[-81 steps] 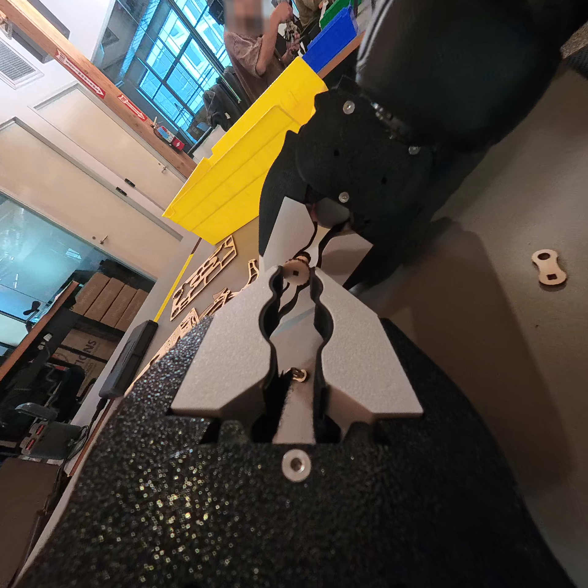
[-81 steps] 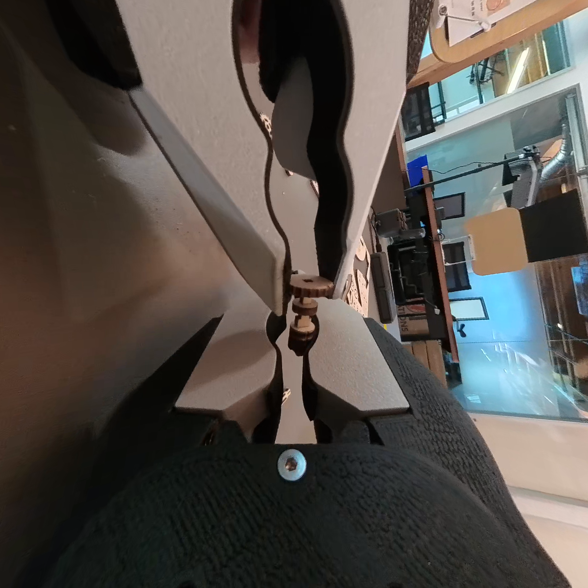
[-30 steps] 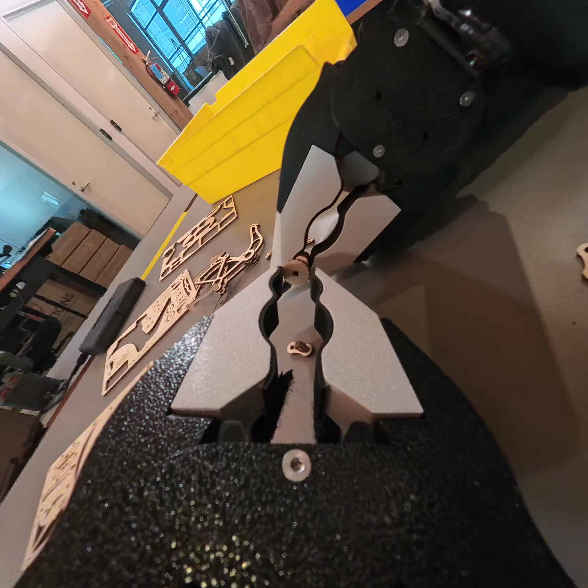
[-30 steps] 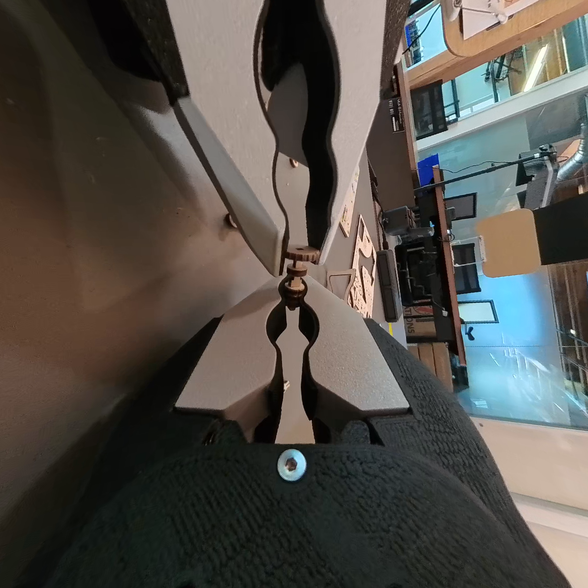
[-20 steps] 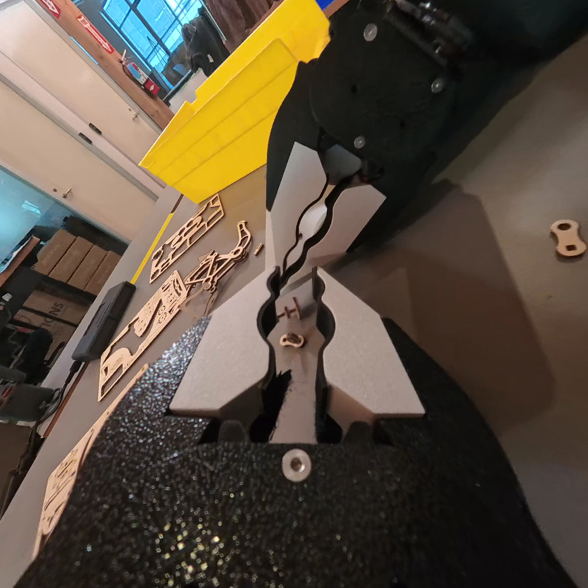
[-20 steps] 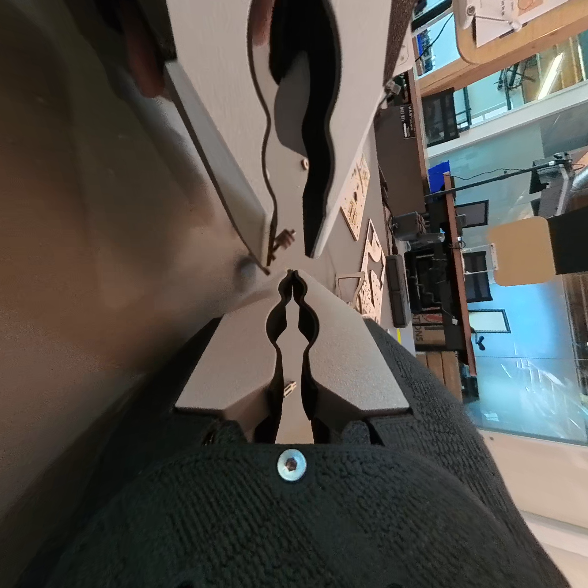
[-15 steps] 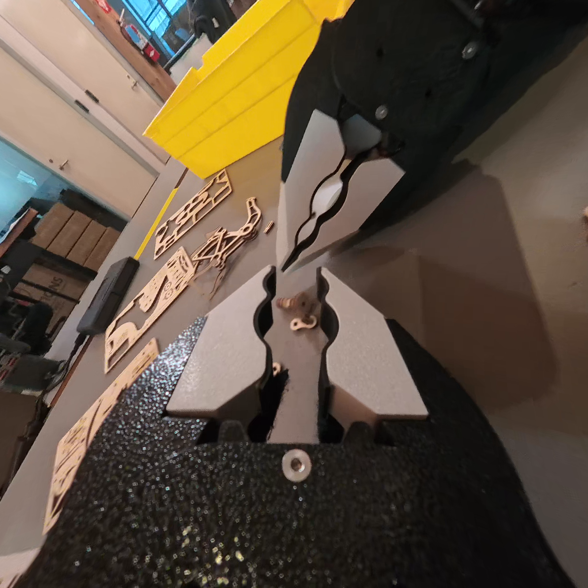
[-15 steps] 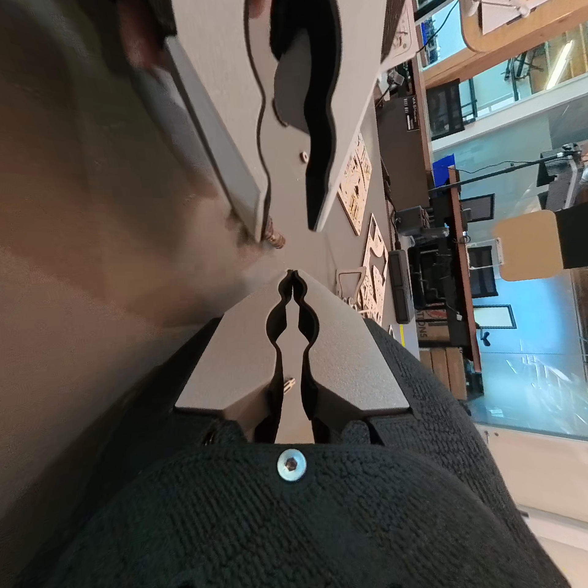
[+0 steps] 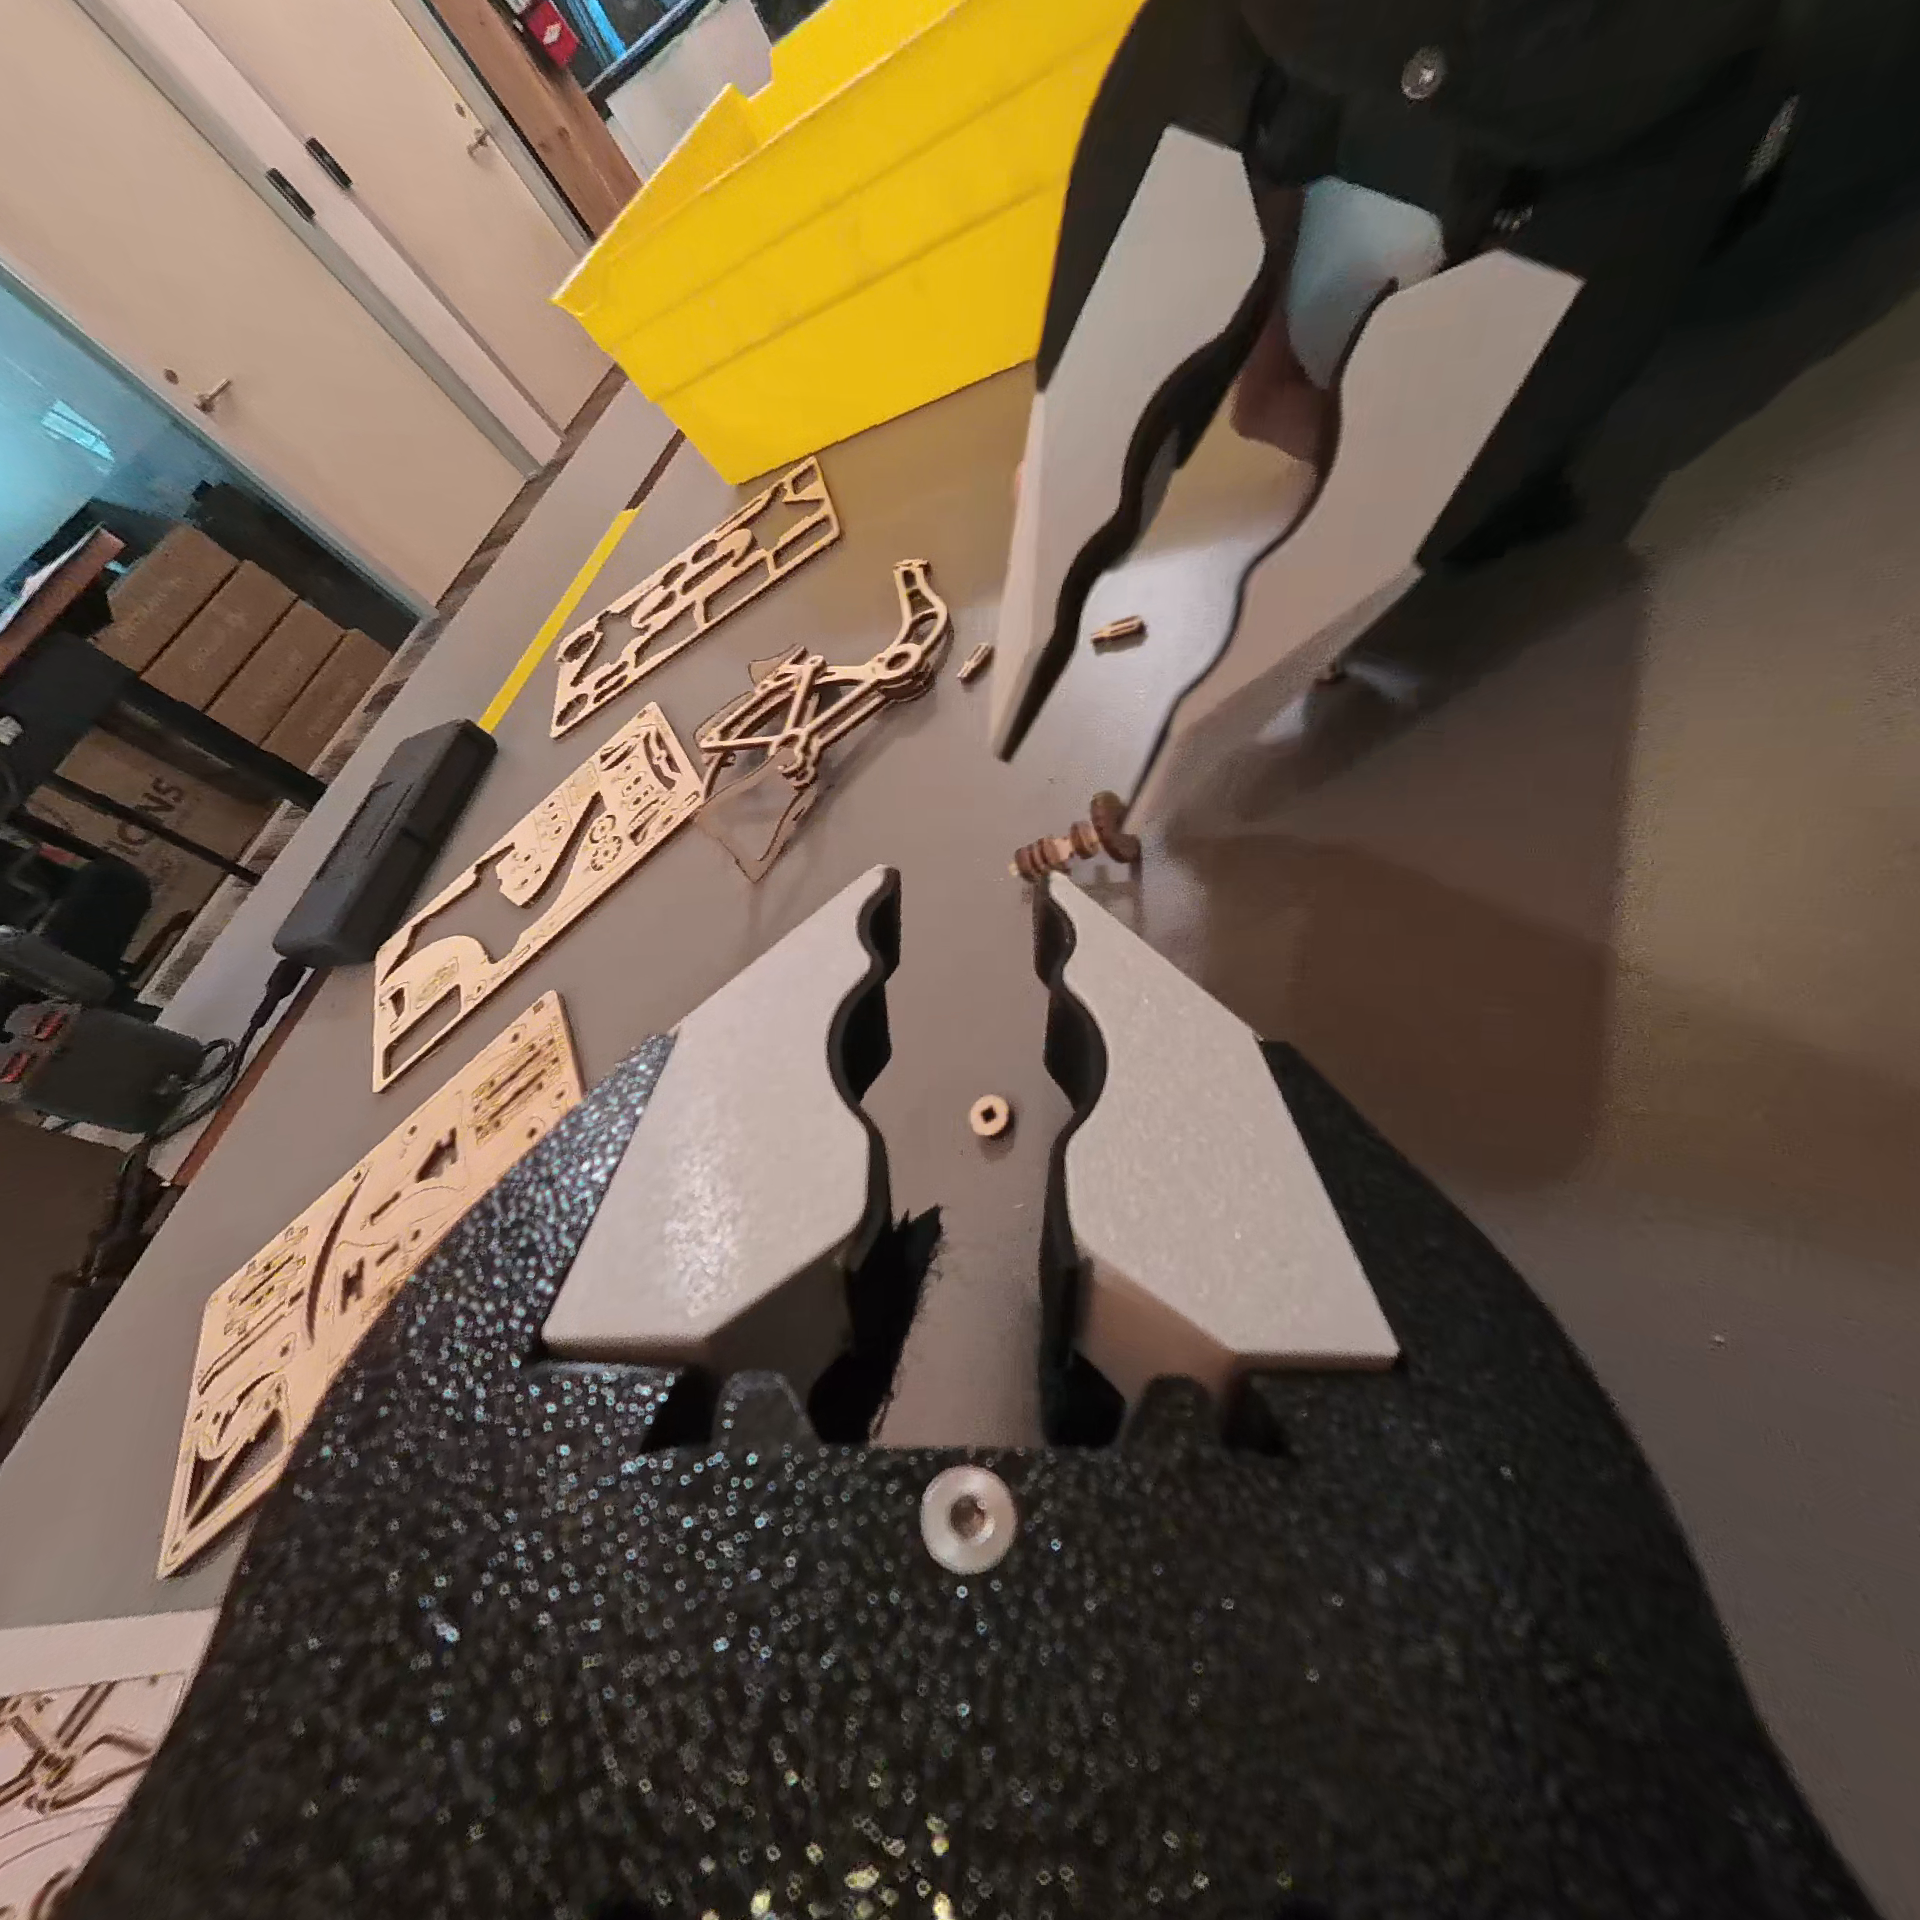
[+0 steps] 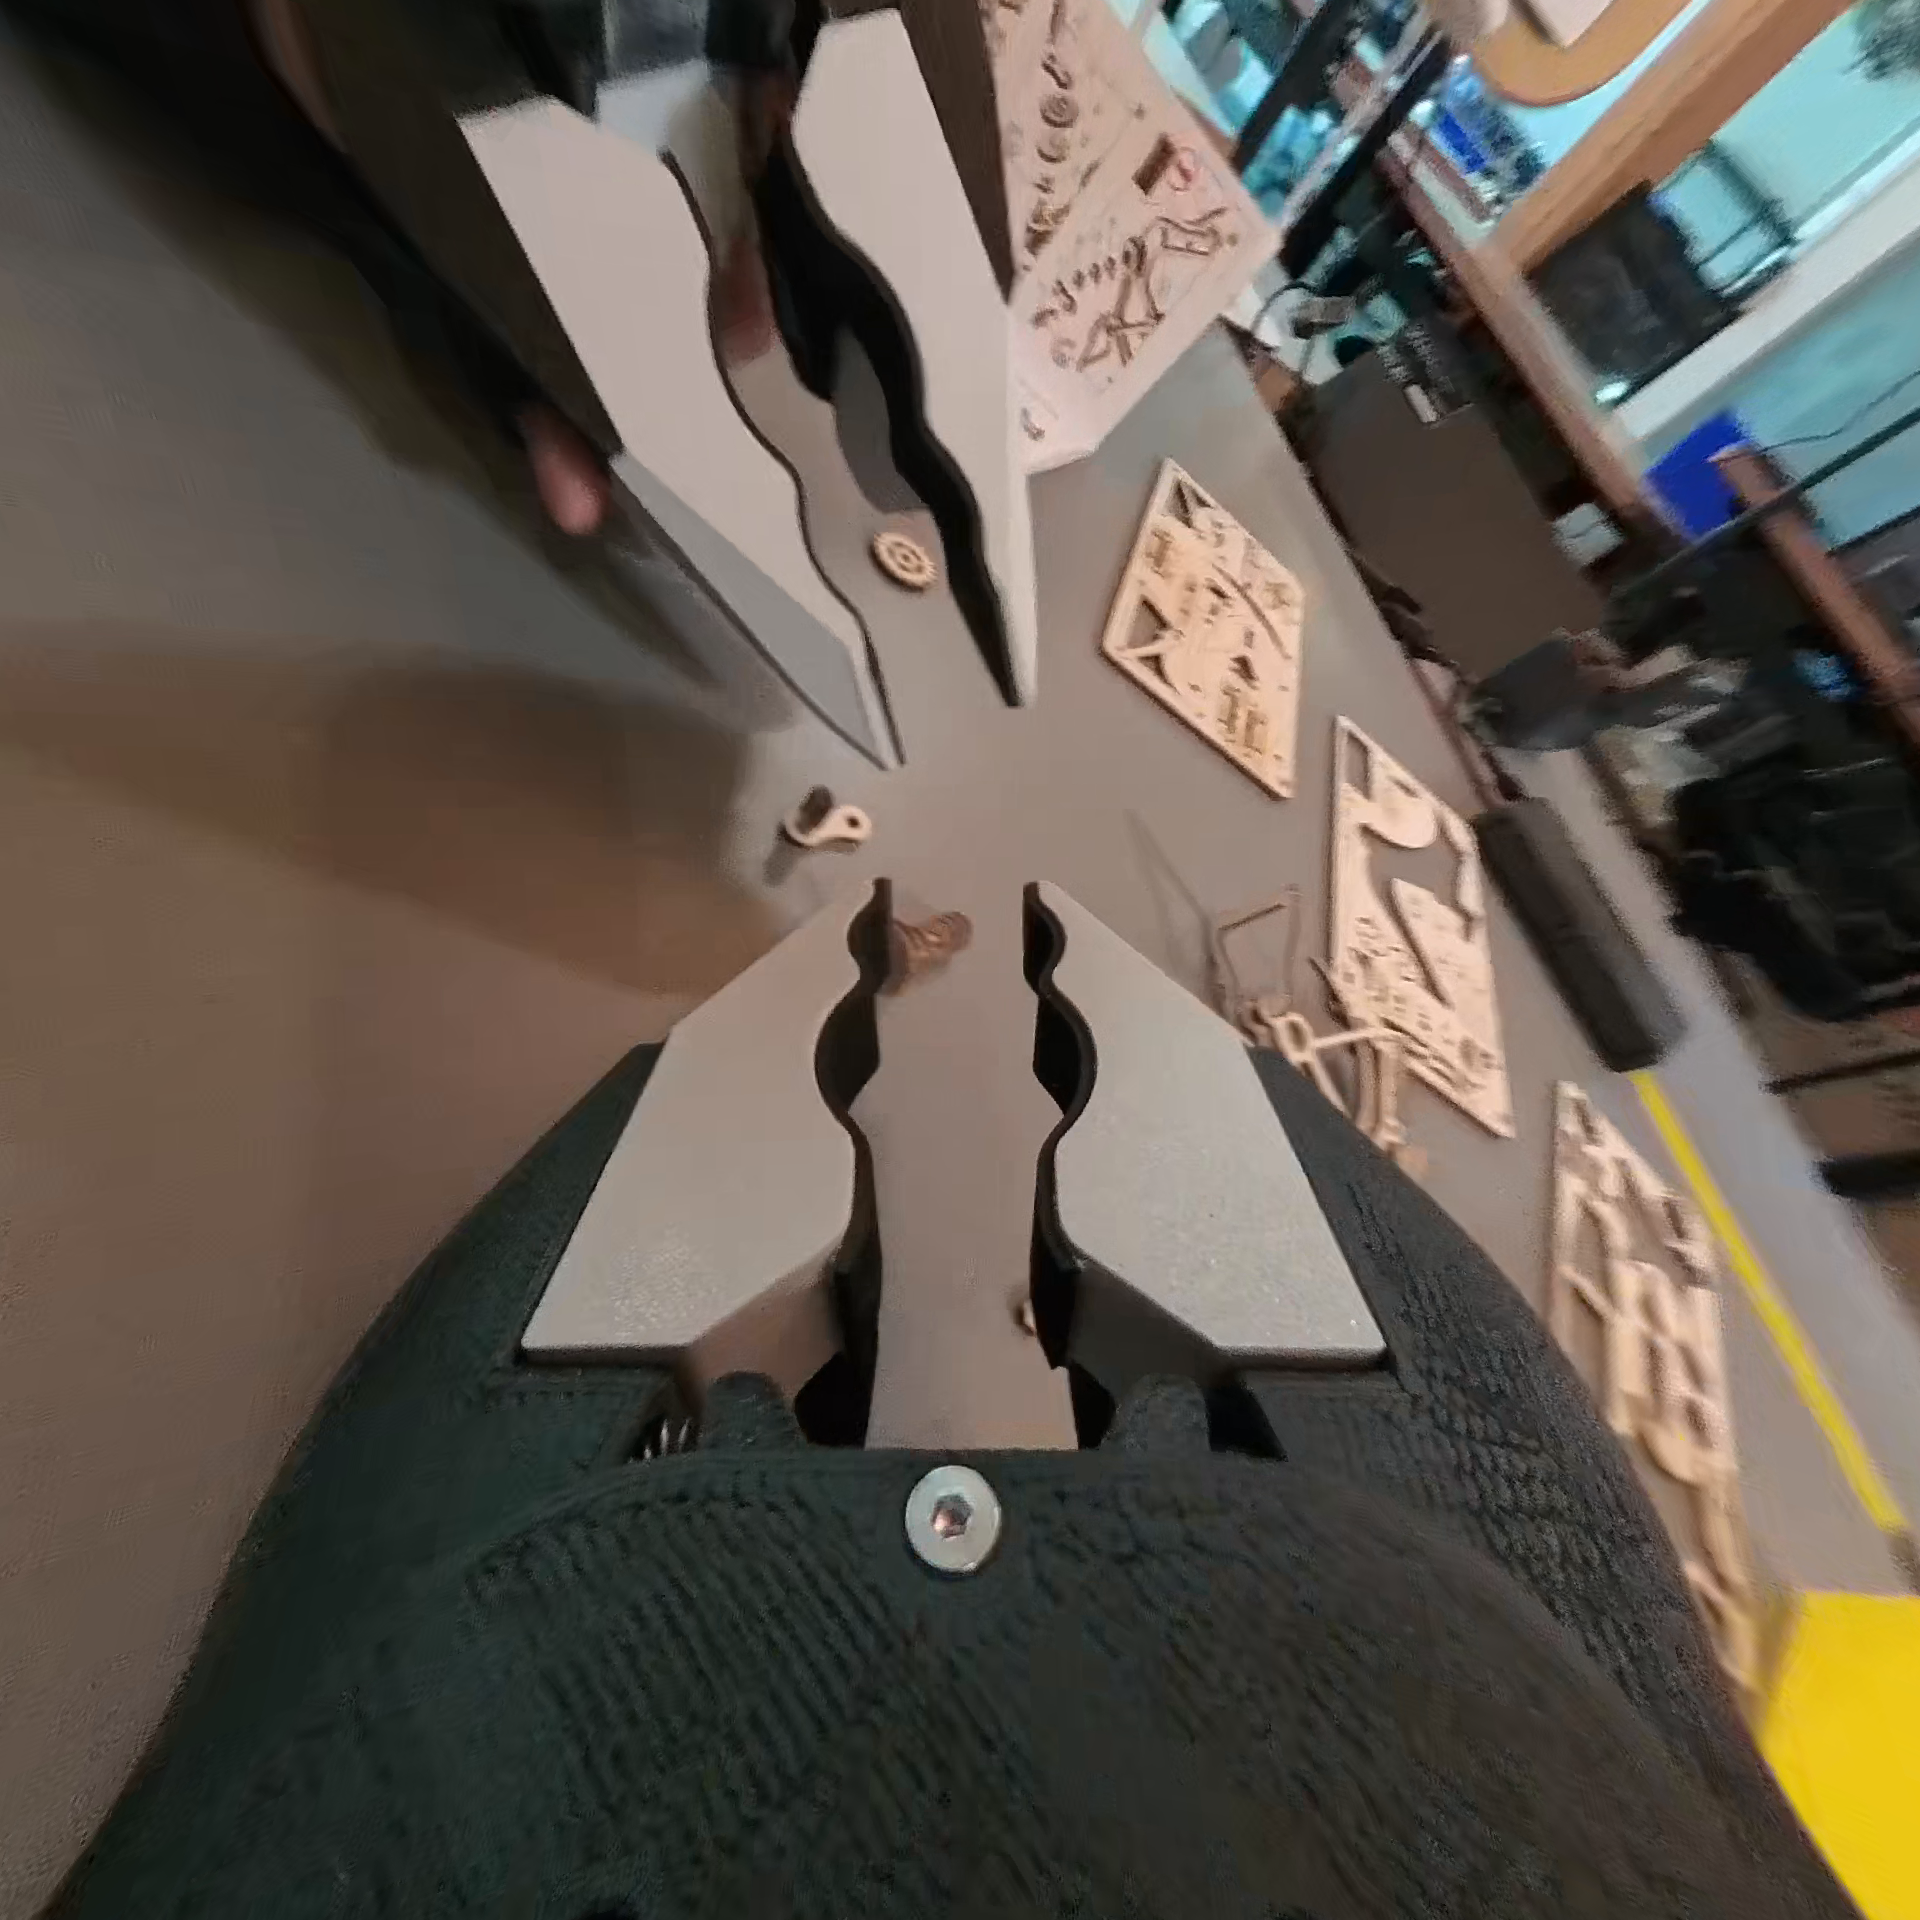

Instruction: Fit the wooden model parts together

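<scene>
A small wooden axle with gears (image 9: 1075, 847) lies on the grey table (image 9: 1558, 1039), just past my left gripper's right fingertip. My left gripper (image 9: 971, 894) is open and empty, with a small wooden washer (image 9: 992, 1117) on the table between its fingers. My right gripper (image 10: 961, 894) is open and empty; the axle (image 10: 930, 940) lies between its fingertips, close to the left one. The two grippers face each other, a short way apart. A small wooden link (image 10: 826, 826) and a loose gear (image 10: 906, 561) lie near them.
Laser-cut wooden sheets (image 9: 520, 904) and a partly built wooden frame (image 9: 821, 707) lie to the left. A yellow bin (image 9: 831, 301) stands behind them and a black box (image 9: 384, 842) sits at the table's edge. Small pegs (image 9: 1117, 632) lie under the right gripper (image 9: 1070, 769). My left and right fingertips are right by each other.
A second ago both grippers were shut on the axle piece, tip to tip above the table. Both have opened and drawn apart, and the axle now lies on the table.
</scene>
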A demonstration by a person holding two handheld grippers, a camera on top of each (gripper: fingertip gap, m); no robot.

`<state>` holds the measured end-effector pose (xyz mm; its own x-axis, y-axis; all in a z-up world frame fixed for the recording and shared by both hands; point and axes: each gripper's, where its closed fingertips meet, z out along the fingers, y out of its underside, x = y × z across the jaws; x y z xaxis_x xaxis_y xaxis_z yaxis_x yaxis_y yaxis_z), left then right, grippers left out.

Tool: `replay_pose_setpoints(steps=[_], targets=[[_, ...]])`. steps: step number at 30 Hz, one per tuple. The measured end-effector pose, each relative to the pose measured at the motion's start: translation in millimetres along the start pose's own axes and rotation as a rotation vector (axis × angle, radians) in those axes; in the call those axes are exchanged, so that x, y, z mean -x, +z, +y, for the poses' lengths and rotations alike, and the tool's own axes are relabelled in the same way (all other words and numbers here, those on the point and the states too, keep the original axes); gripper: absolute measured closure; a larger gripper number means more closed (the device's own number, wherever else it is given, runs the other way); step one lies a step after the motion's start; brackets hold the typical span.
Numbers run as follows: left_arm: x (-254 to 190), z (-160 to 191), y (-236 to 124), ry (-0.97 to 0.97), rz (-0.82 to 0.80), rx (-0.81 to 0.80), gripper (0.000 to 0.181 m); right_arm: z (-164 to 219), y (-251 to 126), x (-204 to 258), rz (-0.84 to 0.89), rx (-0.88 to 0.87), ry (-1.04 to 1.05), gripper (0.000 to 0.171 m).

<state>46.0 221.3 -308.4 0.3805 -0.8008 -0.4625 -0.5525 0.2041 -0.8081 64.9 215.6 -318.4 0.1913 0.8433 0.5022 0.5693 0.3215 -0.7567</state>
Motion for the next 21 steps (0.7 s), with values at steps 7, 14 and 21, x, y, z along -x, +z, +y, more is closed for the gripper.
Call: replay_pose_setpoints(steps=[7,14,21], targets=[[0.3,-1.4,-1.9,-0.062,0.027,-0.012,0.158,11.1,7.2,1.5,0.006,0.101,0.037,0.143],[0.3,2.7,0.1,-0.051,0.018,0.010,0.158,28.4,4.7,-7.8,0.021,0.191,0.104,0.149],[-3.5,2.1,1.5,-0.068,0.038,0.001,0.159,32.9,3.2,-7.0,-0.045,0.192,0.233,0.157]])
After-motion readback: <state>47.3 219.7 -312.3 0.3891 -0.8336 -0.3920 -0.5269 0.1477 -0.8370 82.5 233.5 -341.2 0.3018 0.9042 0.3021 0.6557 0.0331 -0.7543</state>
